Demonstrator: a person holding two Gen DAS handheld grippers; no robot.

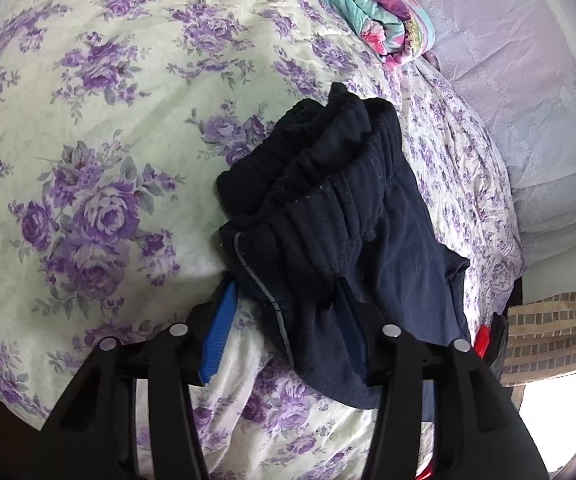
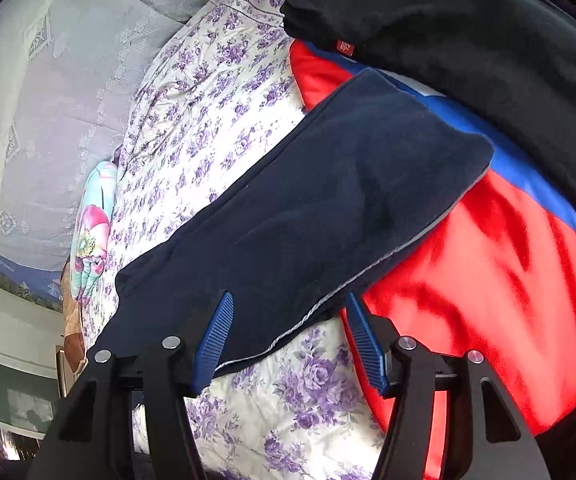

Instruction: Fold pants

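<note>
- From my left camera I see the dark navy pants (image 1: 328, 216) lying bunched on the bedspread (image 1: 100, 128), which is pale with purple flowers.
- The gathered elastic waistband (image 1: 328, 152) is heaped at the far end of the pile, and a thin grey seam line (image 1: 256, 280) runs down the near edge.
- My left gripper (image 1: 284, 328) has its fingers spread wide; the cloth drapes over the right finger and fills much of the gap, while the left blue pad (image 1: 218, 336) stands clear of the fabric. I see no pinch on the cloth.
- Beyond the pants a rolled teal and pink blanket (image 1: 372, 12) lies on the bedspread, next to a pale lace pillow (image 1: 528, 80).
- From my right camera the pants (image 2: 308, 208) stretch as a long flat panel across the bedspread (image 2: 208, 100), one corner lying over a red and blue cloth (image 2: 488, 280).
- My right gripper (image 2: 292, 340) also has its fingers spread; the hem of the pants sits between them, lying over the left blue pad (image 2: 214, 340), and the right pad (image 2: 364, 344) is just beside the edge of the cloth.
- A black garment (image 2: 468, 24) with a small red tag (image 2: 345, 47) lies over the top of the red and blue cloth.
</note>
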